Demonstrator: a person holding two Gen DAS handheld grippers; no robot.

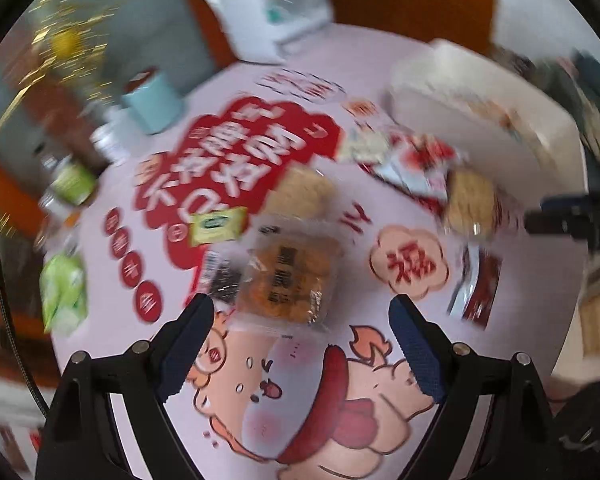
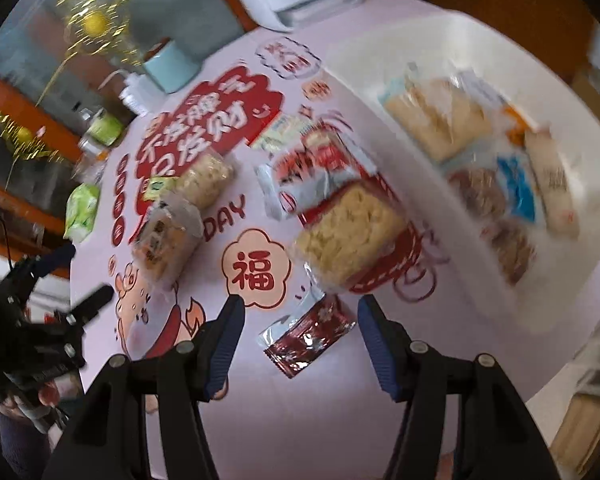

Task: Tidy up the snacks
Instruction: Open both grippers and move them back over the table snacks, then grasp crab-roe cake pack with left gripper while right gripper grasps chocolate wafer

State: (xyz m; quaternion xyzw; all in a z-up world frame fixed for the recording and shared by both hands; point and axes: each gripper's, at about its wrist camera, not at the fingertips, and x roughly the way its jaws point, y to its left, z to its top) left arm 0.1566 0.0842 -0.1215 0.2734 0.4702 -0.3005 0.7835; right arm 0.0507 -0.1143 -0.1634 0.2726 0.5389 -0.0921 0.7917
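Left claw (image 1: 302, 322) released, empty, with the clear-wrapped brown pastry (image 1: 290, 276) just beyond its tips. Right claw (image 2: 302, 322) released; the dark-red foil packet (image 2: 308, 334) lies between its fingers, untouched. Blur hides printed labels.

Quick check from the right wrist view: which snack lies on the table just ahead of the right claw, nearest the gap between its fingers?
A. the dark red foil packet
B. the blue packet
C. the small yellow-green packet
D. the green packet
A: the dark red foil packet lies flat on the pink tablecloth just ahead of the open right claw, untouched; the green packet sits far off at the left edge.
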